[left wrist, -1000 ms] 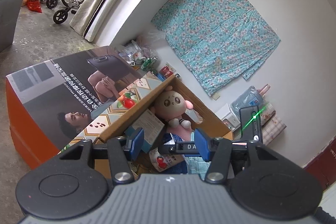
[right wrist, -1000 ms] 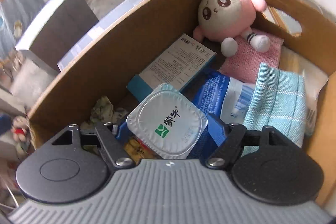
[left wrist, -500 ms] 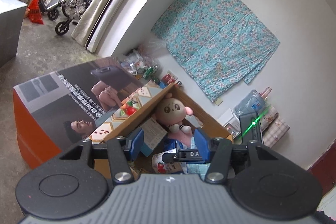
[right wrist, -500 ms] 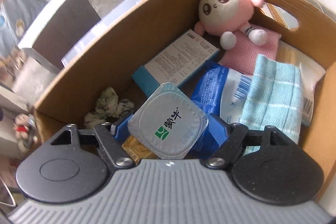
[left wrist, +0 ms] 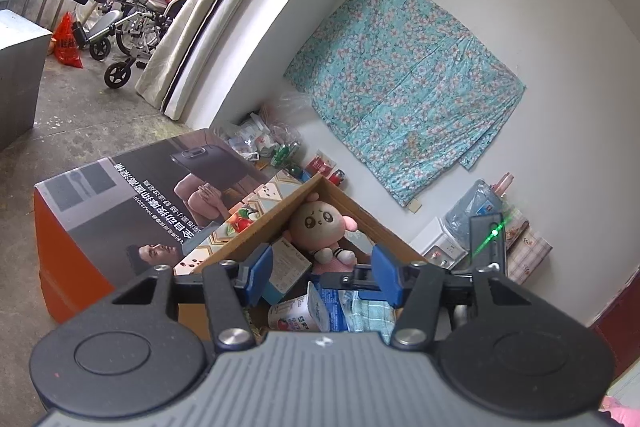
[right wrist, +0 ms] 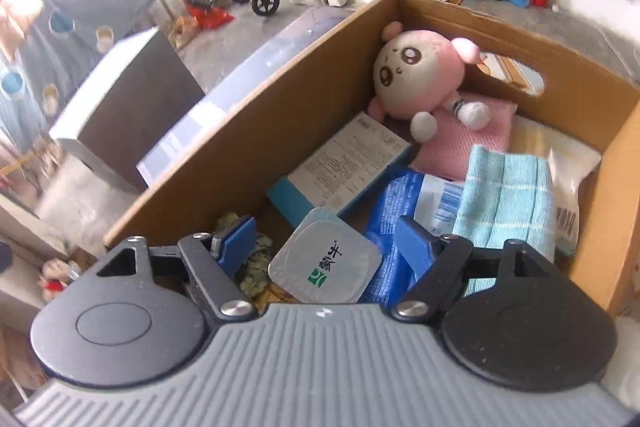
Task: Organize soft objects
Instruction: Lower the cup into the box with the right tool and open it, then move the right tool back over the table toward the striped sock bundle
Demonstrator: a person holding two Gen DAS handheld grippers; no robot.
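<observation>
- Since the earlier pictures, the right tool (right wrist: 326,243) has been pulled up and back, and the yogurt cup (right wrist: 325,263) between its blue pads looks smaller and lower than before.
- Both blue pads of the right tool are spread wide, and a gap is seen on each side of the cup's foil lid, so the cup is not squeezed; it seems to have been let go into the cardboard box (right wrist: 248,131).
- The left tool (left wrist: 322,273) has also been lifted away from the box, and more of the room is seen now. It is spread wide with nothing held.
- Just beside the cup, a crumpled green cloth (right wrist: 256,267) lies at the near end of the box, and a blue plastic packet (right wrist: 396,211) is touching the cup's other side.
- A little farther in, a folded teal towel (right wrist: 508,203) rests on the packet, and a flat teal box (right wrist: 344,163) leans by the left wall.
- At the far end, the pink plush toy (right wrist: 416,75) sits on a pink cloth (right wrist: 468,139).
- Soft things look mostly gathered in the box already. Whether more are left outside cannot be told.
- Beyond the box, a big printed carton (left wrist: 132,195) and a flowered sheet (left wrist: 404,99) on the wall are seen.
</observation>
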